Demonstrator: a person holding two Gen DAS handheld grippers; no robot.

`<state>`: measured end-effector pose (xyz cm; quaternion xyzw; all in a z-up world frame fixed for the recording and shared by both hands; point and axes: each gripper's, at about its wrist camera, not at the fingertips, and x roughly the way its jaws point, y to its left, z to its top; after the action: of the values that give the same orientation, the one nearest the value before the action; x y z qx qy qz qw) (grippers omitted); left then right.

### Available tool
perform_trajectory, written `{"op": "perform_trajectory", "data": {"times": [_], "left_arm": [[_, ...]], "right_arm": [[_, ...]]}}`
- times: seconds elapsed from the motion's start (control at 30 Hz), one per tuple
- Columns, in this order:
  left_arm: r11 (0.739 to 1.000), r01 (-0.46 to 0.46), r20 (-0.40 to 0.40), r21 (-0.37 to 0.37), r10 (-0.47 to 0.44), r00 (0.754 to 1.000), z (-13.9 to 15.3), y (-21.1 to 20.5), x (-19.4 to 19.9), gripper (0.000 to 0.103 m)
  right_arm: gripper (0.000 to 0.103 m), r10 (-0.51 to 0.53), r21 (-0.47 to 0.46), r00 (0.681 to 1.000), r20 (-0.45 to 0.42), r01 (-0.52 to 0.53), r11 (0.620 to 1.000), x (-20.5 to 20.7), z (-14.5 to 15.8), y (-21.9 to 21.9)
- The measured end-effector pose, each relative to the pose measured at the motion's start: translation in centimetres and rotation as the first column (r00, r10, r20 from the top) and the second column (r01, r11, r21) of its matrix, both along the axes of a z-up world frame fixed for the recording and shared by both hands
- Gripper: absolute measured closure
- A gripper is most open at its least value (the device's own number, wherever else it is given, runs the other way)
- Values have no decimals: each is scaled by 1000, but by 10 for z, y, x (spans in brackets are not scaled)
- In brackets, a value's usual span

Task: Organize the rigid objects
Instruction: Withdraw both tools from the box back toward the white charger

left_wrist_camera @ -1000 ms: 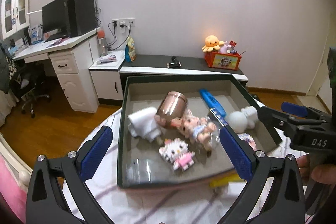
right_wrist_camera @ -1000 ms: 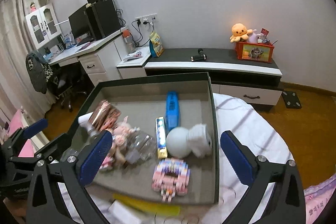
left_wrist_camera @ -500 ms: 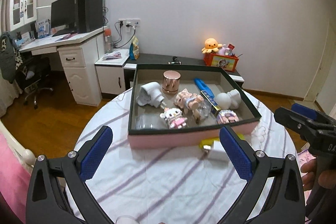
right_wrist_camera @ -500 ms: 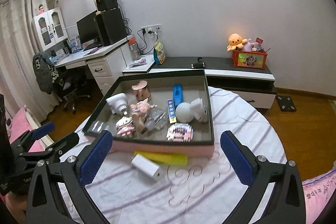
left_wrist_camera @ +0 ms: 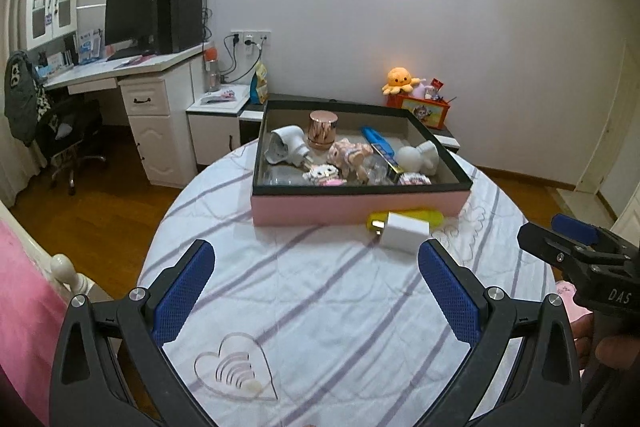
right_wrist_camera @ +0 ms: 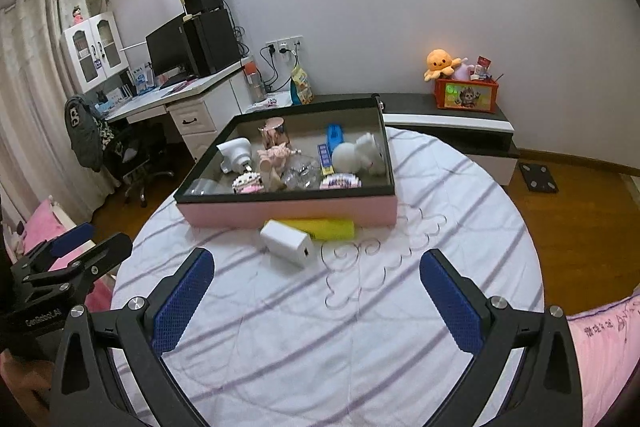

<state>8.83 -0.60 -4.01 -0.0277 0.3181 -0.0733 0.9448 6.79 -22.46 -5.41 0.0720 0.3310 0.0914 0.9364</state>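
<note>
A pink box with a black rim (left_wrist_camera: 356, 205) (right_wrist_camera: 280, 213) stands on the far part of the round table (left_wrist_camera: 320, 307). It holds several objects: a rose-gold cup (left_wrist_camera: 322, 129), a white plug adapter (left_wrist_camera: 286, 147), a pink doll (left_wrist_camera: 350, 153), a blue tool (left_wrist_camera: 376, 139), a white toy (left_wrist_camera: 418, 157). A white charger block (left_wrist_camera: 404, 233) (right_wrist_camera: 288, 241) and a yellow tube (right_wrist_camera: 326, 229) lie in front of the box. My left gripper (left_wrist_camera: 316, 283) and right gripper (right_wrist_camera: 316, 287) are open and empty, held back over the table's near side.
A white desk with monitor (left_wrist_camera: 132, 19) and a chair (left_wrist_camera: 68, 139) stand at the left. A low cabinet with an orange toy box (right_wrist_camera: 466, 95) stands behind the table. A pink bed edge (left_wrist_camera: 24, 291) lies at the near left.
Both grippers have pulled back and away from the box, which now looks smaller and farther. The charger block and yellow tube in front of it have come into view.
</note>
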Motion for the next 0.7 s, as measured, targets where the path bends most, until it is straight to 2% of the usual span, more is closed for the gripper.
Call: {"op": "perform_trajectory", "data": {"times": [0.23, 0.7], "left_arm": [[1000, -6, 0, -8, 6, 1000, 1, 2, -19, 0], [1000, 20, -8, -8, -20, 1000, 2, -7, -25, 0]], "right_arm": [[0, -9, -16, 1000, 15, 9, 1000, -18, 2, 6], [0, -32, -35, 999, 34, 33, 999, -28, 7, 7]]}}
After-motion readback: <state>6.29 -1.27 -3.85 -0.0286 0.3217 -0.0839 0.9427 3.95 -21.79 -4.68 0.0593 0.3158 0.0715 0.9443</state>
